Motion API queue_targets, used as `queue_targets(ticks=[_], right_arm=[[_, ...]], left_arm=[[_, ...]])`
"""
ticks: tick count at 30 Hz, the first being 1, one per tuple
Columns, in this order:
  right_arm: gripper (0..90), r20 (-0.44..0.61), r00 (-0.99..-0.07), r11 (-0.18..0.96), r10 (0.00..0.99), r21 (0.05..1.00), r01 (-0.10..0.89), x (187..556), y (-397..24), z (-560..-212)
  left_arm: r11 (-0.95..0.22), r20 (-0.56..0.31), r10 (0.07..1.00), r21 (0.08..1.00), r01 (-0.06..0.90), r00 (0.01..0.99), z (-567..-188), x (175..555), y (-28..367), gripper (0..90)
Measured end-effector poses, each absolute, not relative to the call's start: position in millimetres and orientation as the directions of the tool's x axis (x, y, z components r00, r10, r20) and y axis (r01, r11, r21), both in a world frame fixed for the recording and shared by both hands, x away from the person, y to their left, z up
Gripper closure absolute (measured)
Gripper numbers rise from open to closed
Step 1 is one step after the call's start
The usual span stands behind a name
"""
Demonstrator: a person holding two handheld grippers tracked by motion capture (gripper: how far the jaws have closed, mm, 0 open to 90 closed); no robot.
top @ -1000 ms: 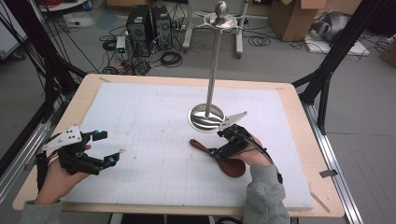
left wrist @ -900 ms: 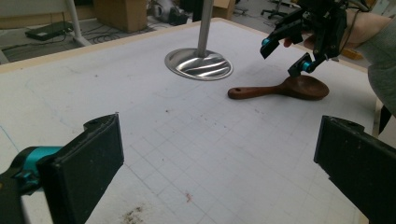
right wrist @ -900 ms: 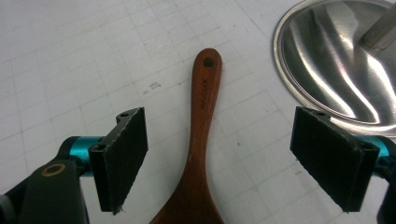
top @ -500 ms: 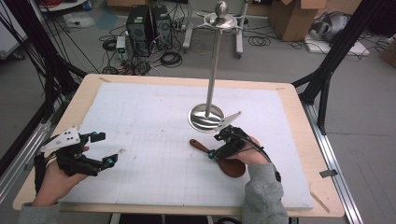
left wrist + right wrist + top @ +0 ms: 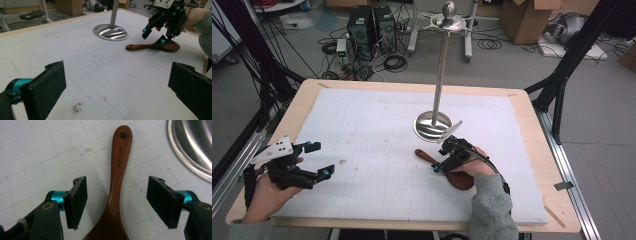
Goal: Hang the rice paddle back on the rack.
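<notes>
Between the spread jaws of the right hand-held gripper (image 5: 116,202), one wooden spoon (image 5: 117,192) is found lying flat on the desk (image 5: 377,125), its narrow handle running forward from the pads and its bowl toward the hand; neither pad is touching it. It is judged light, rigid and smooth-finished, so some slipperiness is to be expected; the handle neck, just ahead of the bowl, is judged the best place for a pinch, since it is slim enough to be spanned there. Just beyond and to the right of this hand-held gripper, one metal stand (image 5: 439,75) with a round base is recorded. Well apart, one left hand-held gripper (image 5: 314,162) is held with jaws spread and nothing between them. Hand-held grippers counted: two.
</notes>
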State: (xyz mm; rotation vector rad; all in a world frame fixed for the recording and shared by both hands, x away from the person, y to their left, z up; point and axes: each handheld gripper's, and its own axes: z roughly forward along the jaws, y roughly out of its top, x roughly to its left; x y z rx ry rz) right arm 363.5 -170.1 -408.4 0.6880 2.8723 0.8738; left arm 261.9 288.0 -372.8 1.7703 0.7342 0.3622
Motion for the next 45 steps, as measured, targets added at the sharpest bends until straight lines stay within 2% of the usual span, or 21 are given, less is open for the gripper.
queue_targets(ticks=[30,45], right_arm=[[52.1,0.111,-0.868,0.76,0.485,0.437,0.481,365.9,-161.3,-413.4],[60.2,0.077,-0.855,0.778,0.513,0.38,0.501,364.6,-157.4,-411.7]], left_arm=[[-0.186,-0.109,0.647,0.937,0.295,0.755,-372.7,258.6,289.5,1.9],[-0.181,-0.115,0.649,0.937,0.299,0.752,-373.0,258.2,290.5,1.9]])
